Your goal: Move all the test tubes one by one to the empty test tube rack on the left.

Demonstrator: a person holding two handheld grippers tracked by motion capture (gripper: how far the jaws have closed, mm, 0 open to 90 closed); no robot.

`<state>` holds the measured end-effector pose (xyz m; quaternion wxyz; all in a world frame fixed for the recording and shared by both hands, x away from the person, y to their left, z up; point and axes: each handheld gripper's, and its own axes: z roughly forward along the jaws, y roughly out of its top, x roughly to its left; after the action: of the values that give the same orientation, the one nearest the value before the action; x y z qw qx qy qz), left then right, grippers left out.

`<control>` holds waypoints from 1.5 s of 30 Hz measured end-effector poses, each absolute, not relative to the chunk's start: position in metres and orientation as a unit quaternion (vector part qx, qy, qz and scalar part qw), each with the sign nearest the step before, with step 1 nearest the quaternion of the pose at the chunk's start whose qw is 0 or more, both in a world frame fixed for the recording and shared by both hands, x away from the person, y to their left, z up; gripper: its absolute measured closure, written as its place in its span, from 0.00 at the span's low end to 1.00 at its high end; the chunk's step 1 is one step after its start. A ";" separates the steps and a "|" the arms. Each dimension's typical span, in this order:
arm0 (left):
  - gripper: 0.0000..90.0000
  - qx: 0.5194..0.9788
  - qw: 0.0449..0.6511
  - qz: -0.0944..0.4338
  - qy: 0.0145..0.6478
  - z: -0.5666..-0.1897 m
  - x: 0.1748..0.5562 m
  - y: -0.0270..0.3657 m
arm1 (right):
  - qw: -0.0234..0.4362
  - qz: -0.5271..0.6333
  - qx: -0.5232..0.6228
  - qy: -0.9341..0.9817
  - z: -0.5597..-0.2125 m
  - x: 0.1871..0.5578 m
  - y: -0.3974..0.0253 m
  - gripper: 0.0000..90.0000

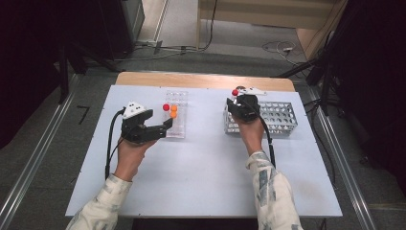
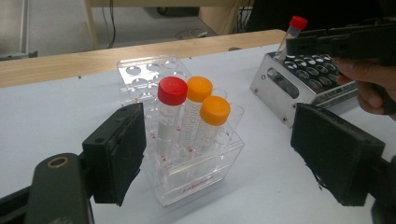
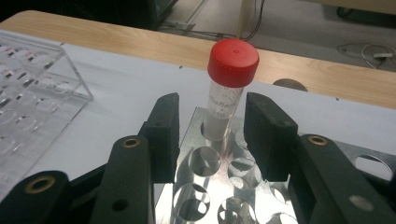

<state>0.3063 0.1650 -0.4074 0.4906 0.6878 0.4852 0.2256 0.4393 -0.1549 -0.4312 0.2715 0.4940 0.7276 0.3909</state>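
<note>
While right tool stands released around red-capped tube seated in metal rack, far right of counter | left tool released, straddling clear rack of three tubes.

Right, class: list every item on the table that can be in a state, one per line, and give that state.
Left gripper: open, jaws either side of the clear rack's tubes.
Right gripper: open, jaws flanking the red-capped tube, not touching it.
Red-capped tube: capped, standing in a corner hole of the metal rack.
Clear rack: holds three capped upright tubes, one red, two orange.
</note>
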 end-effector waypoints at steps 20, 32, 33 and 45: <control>0.21 0.685 0.492 0.228 0.487 -0.408 0.306 0.166 | 0.278 0.394 0.499 0.720 -0.422 0.446 -0.151 0.80; 0.21 0.684 0.493 0.229 0.486 -0.407 0.304 0.165 | 0.292 0.427 0.463 0.720 -0.377 0.416 -0.153 0.80; 0.21 0.685 0.493 0.228 0.486 -0.407 0.304 0.165 | 0.291 0.427 0.459 0.723 -0.376 0.413 -0.152 0.80; 0.22 0.686 0.498 0.222 0.481 -0.406 0.301 0.161 | 0.239 0.453 0.407 0.756 -0.376 0.370 -0.140 0.80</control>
<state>0.3013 0.1611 -0.4059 0.4983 0.6862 0.4814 0.2215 0.3697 -0.1401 -0.3757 0.2393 0.4071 0.7560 0.4533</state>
